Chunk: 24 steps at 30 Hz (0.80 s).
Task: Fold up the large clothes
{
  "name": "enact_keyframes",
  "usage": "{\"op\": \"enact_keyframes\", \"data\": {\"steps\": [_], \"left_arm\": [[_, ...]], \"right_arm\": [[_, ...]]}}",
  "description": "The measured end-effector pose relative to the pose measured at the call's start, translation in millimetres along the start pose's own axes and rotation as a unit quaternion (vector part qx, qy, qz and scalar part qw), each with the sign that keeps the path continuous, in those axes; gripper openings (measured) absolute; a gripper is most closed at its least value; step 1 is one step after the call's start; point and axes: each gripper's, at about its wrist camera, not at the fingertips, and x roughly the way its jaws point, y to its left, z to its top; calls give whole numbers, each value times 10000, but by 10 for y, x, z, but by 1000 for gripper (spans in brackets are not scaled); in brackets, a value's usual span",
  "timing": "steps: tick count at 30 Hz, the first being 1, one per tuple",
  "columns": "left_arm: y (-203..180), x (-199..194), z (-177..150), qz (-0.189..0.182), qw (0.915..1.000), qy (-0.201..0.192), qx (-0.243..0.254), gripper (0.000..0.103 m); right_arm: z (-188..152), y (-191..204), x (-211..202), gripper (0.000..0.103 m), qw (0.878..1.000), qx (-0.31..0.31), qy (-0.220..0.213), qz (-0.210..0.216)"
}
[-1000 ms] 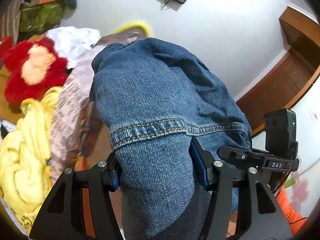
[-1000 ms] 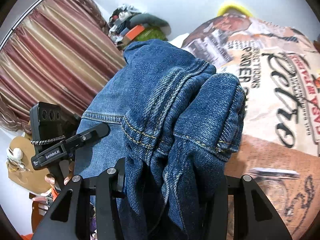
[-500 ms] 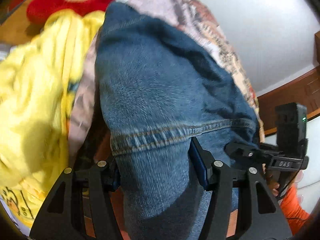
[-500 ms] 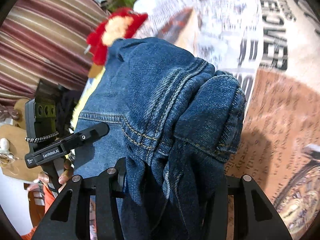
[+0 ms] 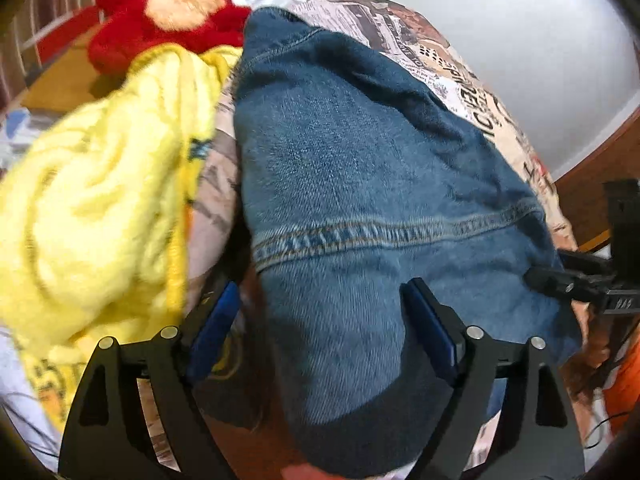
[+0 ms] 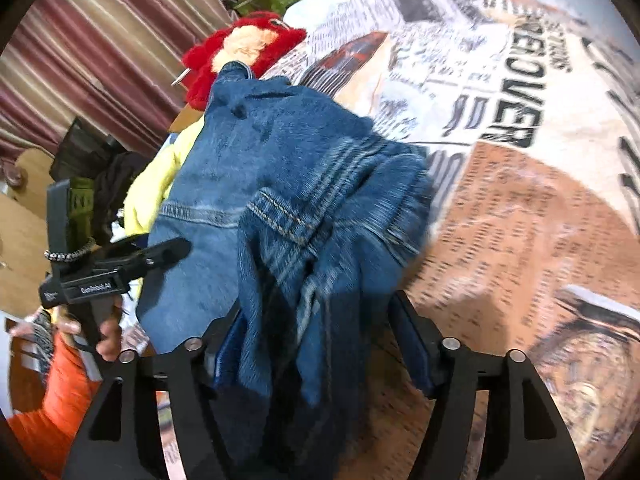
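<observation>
A blue denim garment [image 5: 360, 168] lies bunched on the print-covered bed [image 6: 520, 208]. My left gripper [image 5: 320, 292] points down over its seamed edge with the jaws opening. The denim sits between the blue pads, and the left pad [image 5: 216, 320] stands clear of it. My right gripper [image 6: 316, 312] hangs over the folded bundle of denim [image 6: 304, 184], its jaws also opening, and its right pad [image 6: 412, 340] is off the cloth. Each wrist view shows the other gripper beside the denim: right gripper [image 5: 592, 284], left gripper [image 6: 112, 264] held by a hand.
A yellow blanket [image 5: 100, 200] is piled left of the denim, with a red plush toy [image 5: 168, 12] behind it. A striped curtain [image 6: 100, 48] and clutter stand at the left. A wooden skirting [image 5: 600, 176] runs along the white wall. The bed cover to the right carries large lettering [image 6: 516, 96].
Both grippers came down with the denim onto the bed. Their jaws, shut on the cloth before, have widened and let it go.
</observation>
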Motion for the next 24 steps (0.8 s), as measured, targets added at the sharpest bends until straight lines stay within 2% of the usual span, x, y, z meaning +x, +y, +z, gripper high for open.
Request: {"op": "enact_keyframes", "data": {"steps": [4,6,9,11,16,20,24], "left_arm": [[-145,-160,-136,532,9976,-107,436,85],[-264,-232,-175,811,9937,-209,744,85],[-421,-240,-104,1086,9876,-349,1079,85],[-499,-236,-15,1085,9866,-451,1134,85],[-666,-134,139,897,9881,-525,1138,85],[-780,107,170,930,9880,-313,1192,85],[-897,260,60,1253,9797,-315,1530,96]], "right_arm": [[-100,-93,-137,66,9999,126,-45,-84],[-136,-122,-246,66,9996,183,-112,-201],[-94,-62,-449,66,9974,-42,-350,-635],[-58,-26,-564,66,9960,-109,-529,-713],[126,201,-724,67,9949,-263,-887,-415],[268,447,-464,67,9944,-568,-809,-378],[310,458,-81,67,9926,-814,-620,-661]]}}
